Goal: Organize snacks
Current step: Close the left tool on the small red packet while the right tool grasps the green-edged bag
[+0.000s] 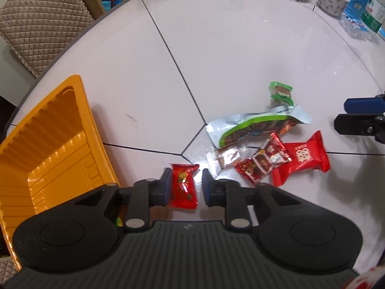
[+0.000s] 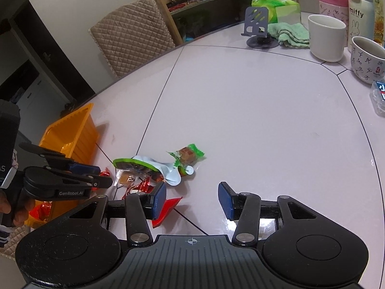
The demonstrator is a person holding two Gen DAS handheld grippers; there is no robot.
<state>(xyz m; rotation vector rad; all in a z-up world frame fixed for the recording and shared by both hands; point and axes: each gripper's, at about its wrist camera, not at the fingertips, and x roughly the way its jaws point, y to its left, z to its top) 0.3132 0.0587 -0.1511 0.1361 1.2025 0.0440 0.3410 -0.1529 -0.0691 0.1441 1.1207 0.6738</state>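
In the left wrist view my left gripper (image 1: 185, 187) is open around a small red snack packet (image 1: 184, 185) that touches the left pad, with a gap to the right pad. The orange tray (image 1: 79, 110) stands just to its left. A pile of snacks lies to the right: a green-and-white pouch (image 1: 255, 126), a green wrapped sweet (image 1: 281, 92), a brown packet (image 1: 226, 156), red patterned packets (image 1: 262, 161) and a large red packet (image 1: 303, 161). My right gripper (image 2: 192, 200) is open and empty over the table, right of the pile; the large red packet (image 2: 166, 209) lies by its left finger.
At the table's far side stand a phone stand (image 2: 258, 29), a green cloth (image 2: 291, 35), a white mug (image 2: 326, 37), a patterned bowl (image 2: 368, 59), a bottle (image 2: 361, 14) and a plastic box (image 2: 379, 96). A quilted chair (image 2: 130, 41) stands beyond the table edge.
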